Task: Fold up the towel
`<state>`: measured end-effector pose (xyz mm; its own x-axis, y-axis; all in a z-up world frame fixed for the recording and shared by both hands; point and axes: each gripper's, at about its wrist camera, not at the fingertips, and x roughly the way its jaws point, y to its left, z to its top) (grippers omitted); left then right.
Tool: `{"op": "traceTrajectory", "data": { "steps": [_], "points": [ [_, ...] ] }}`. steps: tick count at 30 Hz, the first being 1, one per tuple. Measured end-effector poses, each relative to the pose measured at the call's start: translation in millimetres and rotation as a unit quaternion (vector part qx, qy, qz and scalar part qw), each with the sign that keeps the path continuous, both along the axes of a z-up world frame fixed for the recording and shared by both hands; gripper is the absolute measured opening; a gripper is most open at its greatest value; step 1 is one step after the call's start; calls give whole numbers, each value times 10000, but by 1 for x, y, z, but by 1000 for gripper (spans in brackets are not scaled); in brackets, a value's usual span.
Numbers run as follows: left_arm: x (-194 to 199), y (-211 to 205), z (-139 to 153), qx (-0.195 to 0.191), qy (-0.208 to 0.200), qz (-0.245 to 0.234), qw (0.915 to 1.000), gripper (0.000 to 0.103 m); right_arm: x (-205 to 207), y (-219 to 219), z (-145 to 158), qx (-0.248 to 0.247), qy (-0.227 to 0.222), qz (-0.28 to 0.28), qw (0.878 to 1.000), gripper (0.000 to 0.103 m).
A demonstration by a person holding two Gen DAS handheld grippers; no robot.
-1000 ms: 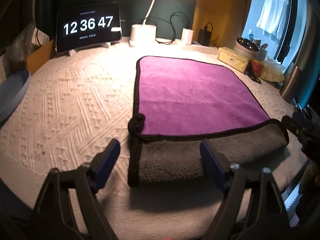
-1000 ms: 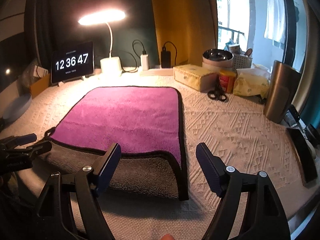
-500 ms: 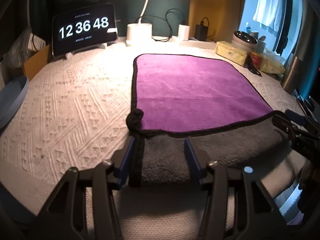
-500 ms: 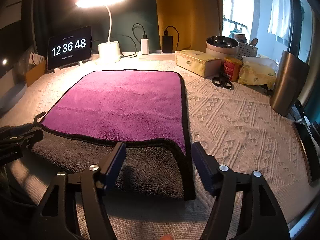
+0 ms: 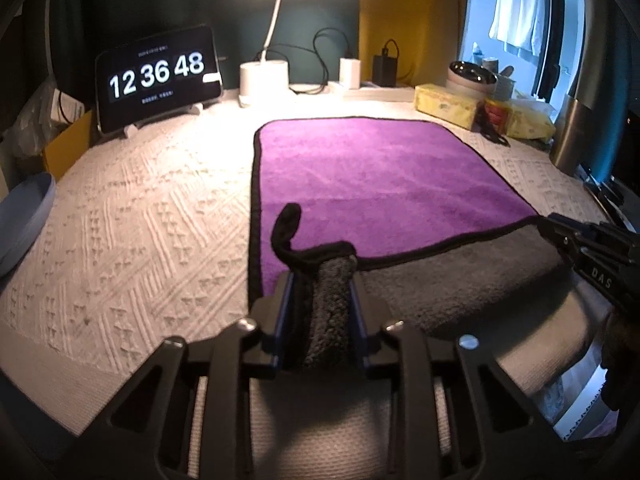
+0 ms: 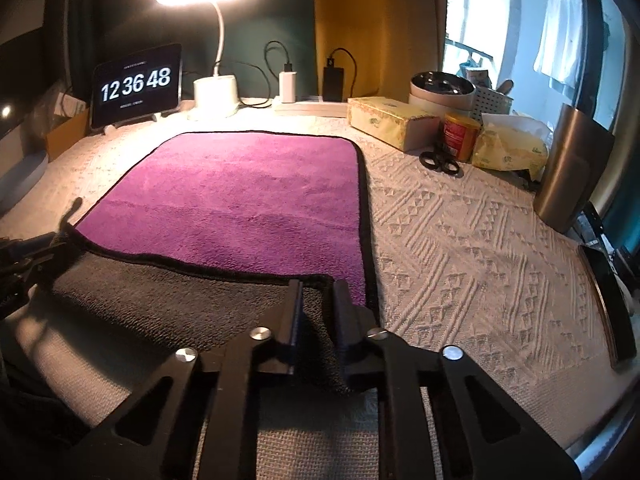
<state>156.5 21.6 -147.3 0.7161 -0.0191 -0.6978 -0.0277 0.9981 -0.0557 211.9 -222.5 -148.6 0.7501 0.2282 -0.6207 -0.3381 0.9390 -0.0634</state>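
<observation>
- The left gripper (image 5: 320, 312), a black two-finger tool with blue pads, has its fingers (image 5: 282, 320) closed on the near left corner of the purple plush towel with grey underside and black piping (image 5: 372, 184); a bunched ridge of grey pile stands between the pads.
- A black hanging loop (image 5: 286, 228) curls upright from that pinched corner, just beyond the fingertips.
- The right gripper (image 6: 318, 320) has its fingers (image 6: 294, 320) clamped on the near right corner of the same towel, with dark grey fabric pressed between them.
- The towel lies on the white knitted-pattern tabletop cover (image 6: 460, 248). Its near edge is turned over, showing a grey band (image 6: 160, 300) across the front; the purple face lies flat beyond it.
- To the right, well apart from the towel, stands a brushed-metal cylindrical container (image 6: 572, 176).
- Further back on the right are black-handled scissors (image 6: 440, 162), a red tin (image 6: 460, 134) and a yellow tissue box (image 6: 392, 122), near one another.
- At the far edge stand a white desk lamp with lit head (image 6: 214, 92), a white charger (image 6: 288, 86) and a black tablet showing 12 36 48 (image 6: 136, 82).
</observation>
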Motion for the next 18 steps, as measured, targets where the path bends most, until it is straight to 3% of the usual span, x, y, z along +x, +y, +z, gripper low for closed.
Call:
{"op": "traceTrajectory", "data": {
  "steps": [5, 7, 11, 18],
  "points": [
    [2, 2, -6, -73, 169, -17, 9998, 27, -3, 8, -8, -119, 122, 178, 9997, 15],
    [-1, 2, -4, -145, 124, -41, 9998, 25, -4, 7, -7, -91, 104, 185, 9997, 9],
    [-4, 1, 4, -186, -10, -90, 9998, 18, -9, 4, -1, -30, -29, 203, 9998, 7],
    [-4, 0, 20, -216, -230, -189, 9993, 16, -16, 4, 22, 28, -378, 187, 9991, 6]
  ]
}}
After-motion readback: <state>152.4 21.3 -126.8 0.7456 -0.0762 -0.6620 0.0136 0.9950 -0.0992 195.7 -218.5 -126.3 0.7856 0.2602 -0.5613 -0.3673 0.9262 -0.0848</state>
